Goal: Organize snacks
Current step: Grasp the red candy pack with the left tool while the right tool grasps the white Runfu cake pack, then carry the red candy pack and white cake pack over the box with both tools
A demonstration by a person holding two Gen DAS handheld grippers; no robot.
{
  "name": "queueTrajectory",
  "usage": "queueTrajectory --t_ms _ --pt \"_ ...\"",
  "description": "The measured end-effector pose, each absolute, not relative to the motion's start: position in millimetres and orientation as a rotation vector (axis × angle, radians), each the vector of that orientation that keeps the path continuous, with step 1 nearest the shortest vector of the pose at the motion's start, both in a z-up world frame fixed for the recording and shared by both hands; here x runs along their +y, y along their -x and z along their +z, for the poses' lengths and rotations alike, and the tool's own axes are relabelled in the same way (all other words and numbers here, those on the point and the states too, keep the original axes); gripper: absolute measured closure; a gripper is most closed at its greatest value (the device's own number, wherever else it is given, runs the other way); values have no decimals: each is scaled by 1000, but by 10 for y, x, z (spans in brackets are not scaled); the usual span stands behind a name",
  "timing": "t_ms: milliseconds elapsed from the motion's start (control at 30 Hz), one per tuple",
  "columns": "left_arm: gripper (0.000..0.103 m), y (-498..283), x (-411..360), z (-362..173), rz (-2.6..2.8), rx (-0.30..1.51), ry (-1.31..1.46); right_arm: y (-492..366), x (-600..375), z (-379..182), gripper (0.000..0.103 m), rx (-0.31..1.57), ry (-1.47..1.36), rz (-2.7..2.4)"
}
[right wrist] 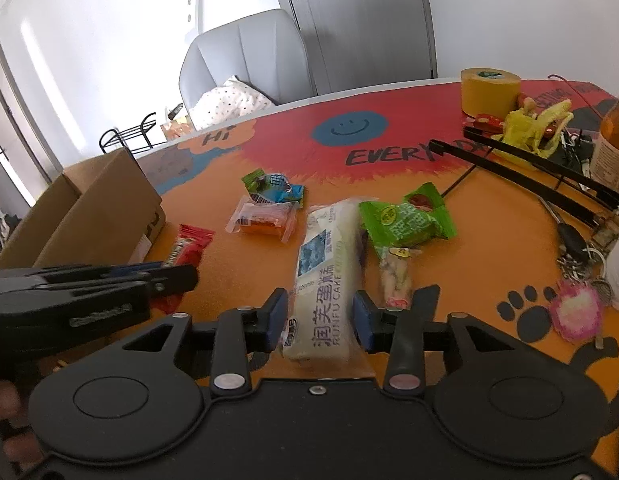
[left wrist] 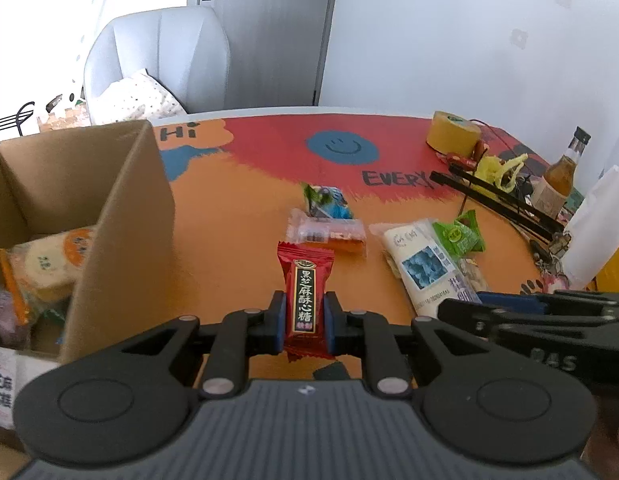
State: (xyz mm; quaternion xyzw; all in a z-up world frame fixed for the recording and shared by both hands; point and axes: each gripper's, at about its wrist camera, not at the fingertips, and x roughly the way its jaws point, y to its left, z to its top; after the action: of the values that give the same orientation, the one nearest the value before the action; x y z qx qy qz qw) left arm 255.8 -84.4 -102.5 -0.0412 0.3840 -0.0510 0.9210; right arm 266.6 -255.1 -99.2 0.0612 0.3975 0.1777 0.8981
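Both wrist views skim low across the table (left wrist: 237, 208) (shared snacks).

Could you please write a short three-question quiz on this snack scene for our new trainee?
1. True or false: the left hand-held gripper is shut on the red candy packet.
2. Which item lies between the right hand-held gripper's pads? A) green packet B) white cake packet C) tape roll
3. Fill in: a round cracker pack already lies inside the ____.

Key: 1 true; 2 B; 3 cardboard box.
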Motion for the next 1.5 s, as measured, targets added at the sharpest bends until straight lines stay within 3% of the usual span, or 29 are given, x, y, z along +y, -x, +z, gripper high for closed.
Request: queueTrajectory --t_ms 167,367,500,600,1500 --pt "85 -2535 -817 -1003 -101 783 90 -2722 -2439 -1053 50 824 -93 347" --pt "85 -2523 -808 -1000 -113 778 94 -2736 -2302 -1143 47 815 -16 325" --pt "85 -2528 -806 -1004 -112 778 94 -2732 -2321 -1137 67 804 6 303" --pt "85 -2525 -812 -1006 -111 780 97 -2719 -2397 -1101 74 805 -31 322" --pt "85 -2190 -637 -359 -81 626 97 -2452 -2373 -420 76 613 -112 389"
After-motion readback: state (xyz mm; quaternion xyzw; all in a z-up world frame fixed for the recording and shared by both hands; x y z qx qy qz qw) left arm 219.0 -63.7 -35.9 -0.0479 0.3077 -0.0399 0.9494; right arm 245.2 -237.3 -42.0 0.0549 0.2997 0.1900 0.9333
